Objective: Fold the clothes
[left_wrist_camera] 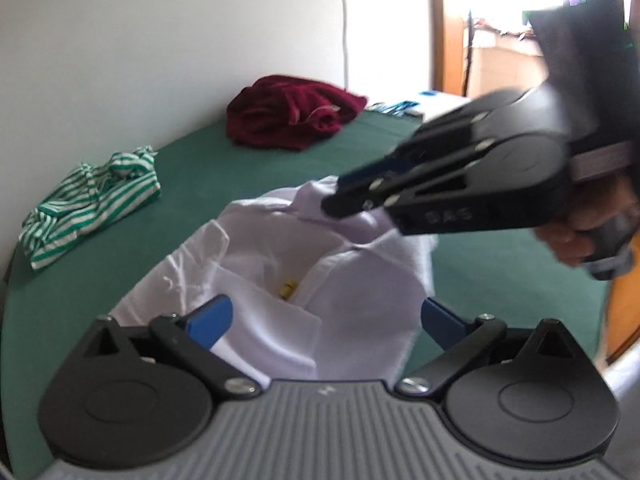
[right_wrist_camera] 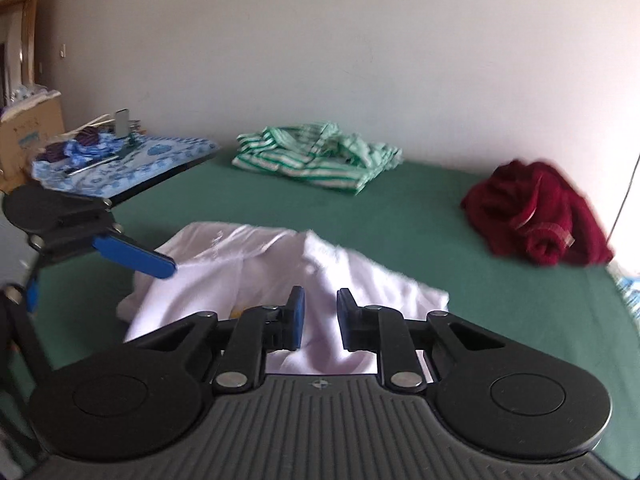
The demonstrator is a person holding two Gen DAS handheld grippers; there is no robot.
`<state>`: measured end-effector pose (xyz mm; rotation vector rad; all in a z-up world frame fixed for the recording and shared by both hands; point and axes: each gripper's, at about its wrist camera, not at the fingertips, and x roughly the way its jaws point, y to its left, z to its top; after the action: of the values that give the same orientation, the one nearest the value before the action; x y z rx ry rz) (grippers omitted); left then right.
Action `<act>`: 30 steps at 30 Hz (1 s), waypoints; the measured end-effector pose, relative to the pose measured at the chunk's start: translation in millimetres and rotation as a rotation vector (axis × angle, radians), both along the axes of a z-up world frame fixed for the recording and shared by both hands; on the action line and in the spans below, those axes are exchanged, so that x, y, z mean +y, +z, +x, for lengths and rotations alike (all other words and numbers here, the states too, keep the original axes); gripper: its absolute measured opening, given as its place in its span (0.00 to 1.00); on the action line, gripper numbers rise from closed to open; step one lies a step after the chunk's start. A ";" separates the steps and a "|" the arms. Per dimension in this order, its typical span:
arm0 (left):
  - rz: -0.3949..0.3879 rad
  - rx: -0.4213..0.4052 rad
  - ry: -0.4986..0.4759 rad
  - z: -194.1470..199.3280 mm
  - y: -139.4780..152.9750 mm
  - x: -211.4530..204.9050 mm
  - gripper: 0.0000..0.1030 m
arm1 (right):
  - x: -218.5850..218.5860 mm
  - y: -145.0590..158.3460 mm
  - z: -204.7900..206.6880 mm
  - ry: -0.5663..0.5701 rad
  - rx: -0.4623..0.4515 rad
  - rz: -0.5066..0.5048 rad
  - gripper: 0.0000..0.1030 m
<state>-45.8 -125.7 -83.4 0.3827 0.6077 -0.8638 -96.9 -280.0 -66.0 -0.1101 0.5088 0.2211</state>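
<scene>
Lying rumpled on green cloth (right_wrist_camera: 400,220), white shirt (right_wrist_camera: 248,276); left hand-held gripper (left_wrist_camera: 324,312) wide, right hand-held gripper (right_wrist_camera: 320,312) narrow.

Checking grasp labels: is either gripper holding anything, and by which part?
Left gripper: nothing, jaws wide open over the white shirt. Right gripper: jaws slightly apart near the shirt's collar; whether they grip it cannot be told.
</scene>
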 end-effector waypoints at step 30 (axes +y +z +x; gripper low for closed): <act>0.083 -0.058 0.077 9.3 -13.5 13.6 0.50 | 16.6 -9.8 11.8 0.038 0.118 -0.092 0.27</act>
<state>-36.5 -112.1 -96.9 0.4550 0.6023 -0.7527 -85.1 -263.5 -75.7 -0.1973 0.6352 0.2427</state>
